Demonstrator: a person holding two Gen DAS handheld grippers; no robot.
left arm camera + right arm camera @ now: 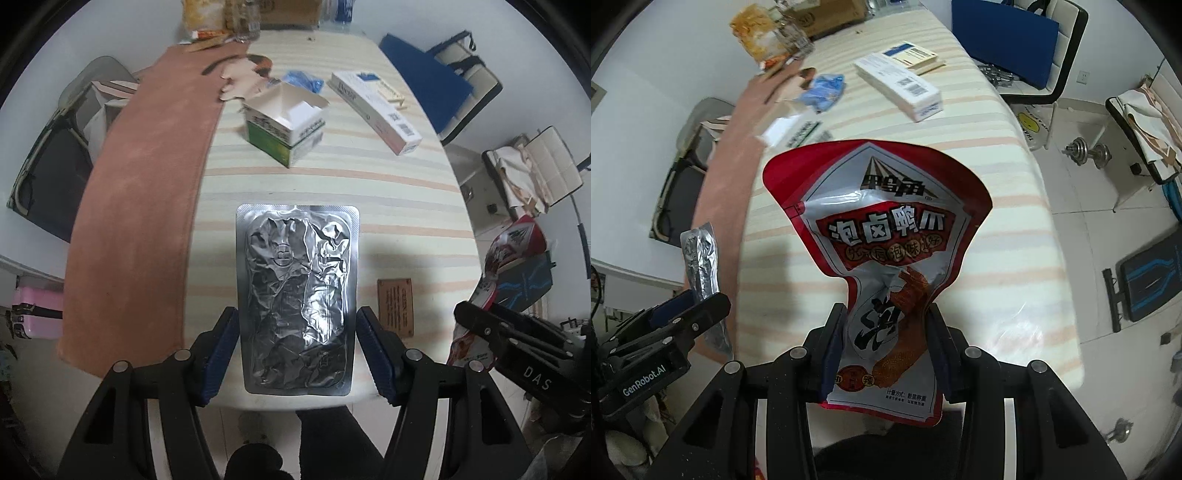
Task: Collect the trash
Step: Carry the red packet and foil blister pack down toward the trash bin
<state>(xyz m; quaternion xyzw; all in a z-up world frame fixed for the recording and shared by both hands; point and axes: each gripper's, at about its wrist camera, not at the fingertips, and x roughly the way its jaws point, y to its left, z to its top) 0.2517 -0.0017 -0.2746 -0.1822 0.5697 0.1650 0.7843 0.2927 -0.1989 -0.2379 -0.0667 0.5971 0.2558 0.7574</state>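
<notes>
Your left gripper [297, 354] holds a crumpled silver foil pouch [297, 295], its 2 blue-padded fingers [221, 358] pressed against the pouch's long sides. The pouch is raised above the near end of the table [332, 177], which is covered in a pale striped cloth. Your right gripper [886, 347] is clamped on the narrow lower part of a red and white snack bag [882, 229] with a drumstick picture, held upright over the same near end.

The table's near edge curves just below both grippers, and the right edge drops away to pale floor tiles. A rust-coloured runner [140, 206] lies along the left side of the table. The middle of the striped cloth between your grippers and the far clutter is bare.

At the far end, the left view shows an open green and white carton [284, 129], a long white box [376, 110], a crumpled blue wrapper [303, 79] and a small brown card [395, 310] lying near the right edge. The right view does not show the card, since the snack bag covers that area.

The right view alone shows a dumbbell [1087, 151] on the floor to the right, and a blue chair [1008, 40] beside the far right corner. It also shows your left gripper at lower left with the foil pouch seen edge-on. The left view catches your right gripper at its right margin with the snack bag rising behind it.
</notes>
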